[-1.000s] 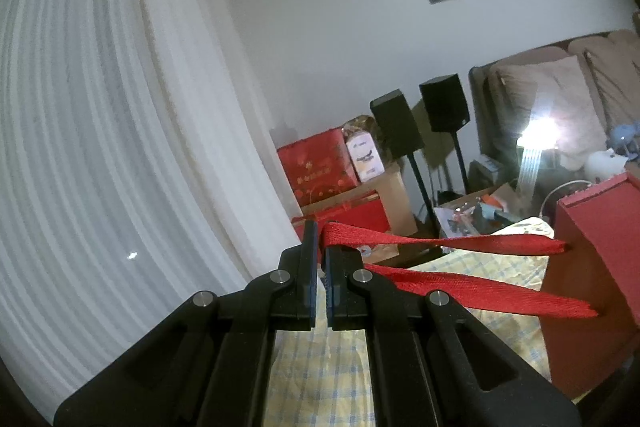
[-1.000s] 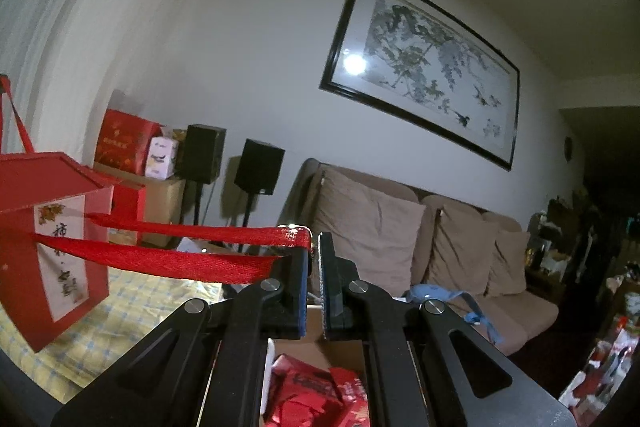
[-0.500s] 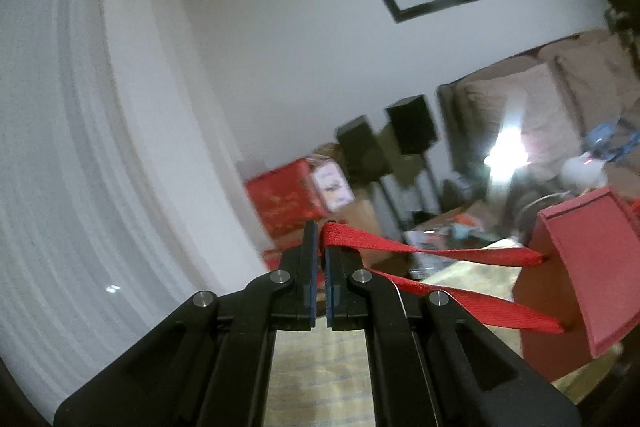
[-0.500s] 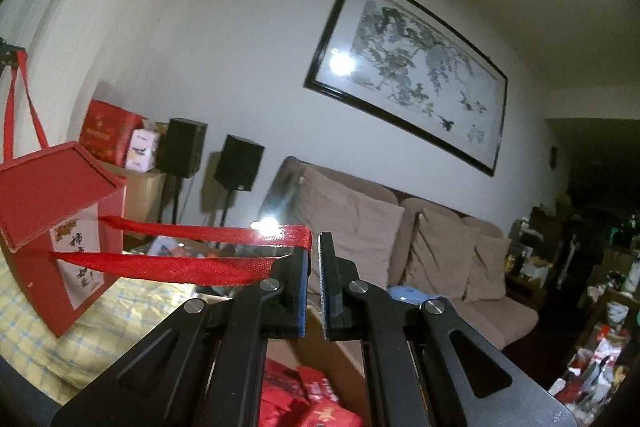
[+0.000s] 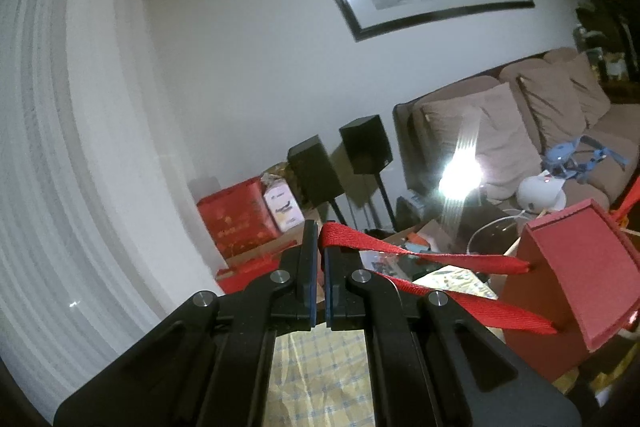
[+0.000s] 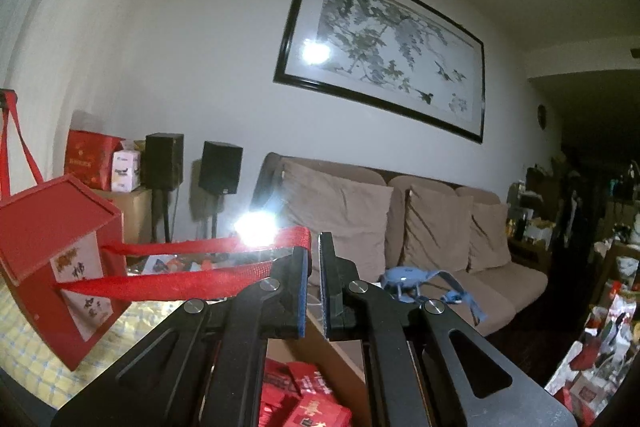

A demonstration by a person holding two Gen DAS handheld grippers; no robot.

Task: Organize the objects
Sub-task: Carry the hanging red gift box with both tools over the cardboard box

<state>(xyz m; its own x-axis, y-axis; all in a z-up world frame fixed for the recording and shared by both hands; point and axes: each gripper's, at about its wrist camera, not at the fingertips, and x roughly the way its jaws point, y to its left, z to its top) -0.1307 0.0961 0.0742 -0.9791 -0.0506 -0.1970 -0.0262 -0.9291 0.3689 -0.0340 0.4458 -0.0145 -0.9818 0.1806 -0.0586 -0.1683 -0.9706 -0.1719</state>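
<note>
Above the yellow checked cloth [image 6: 24, 339] the red gift bag [image 6: 60, 267] hangs between the two tools, left gripper [image 5: 319, 267] pinched tight on one red ribbon handle [image 5: 420, 259] and right gripper [image 6: 314, 279] on the other ribbon handle [image 6: 180, 281]. Looks like stiff, light card that'd crease if squeezed, so the handles seem the place to hold; it's boxy with a white label panel

Left hand-held gripper [image 5: 319, 239] pinches red strap [image 5: 420, 259] of red bag [image 5: 568, 287]

framed painting [image 6: 380, 43], brown sofa [image 6: 400, 227] (cushioned), two black speakers [image 6: 192, 163]
</note>
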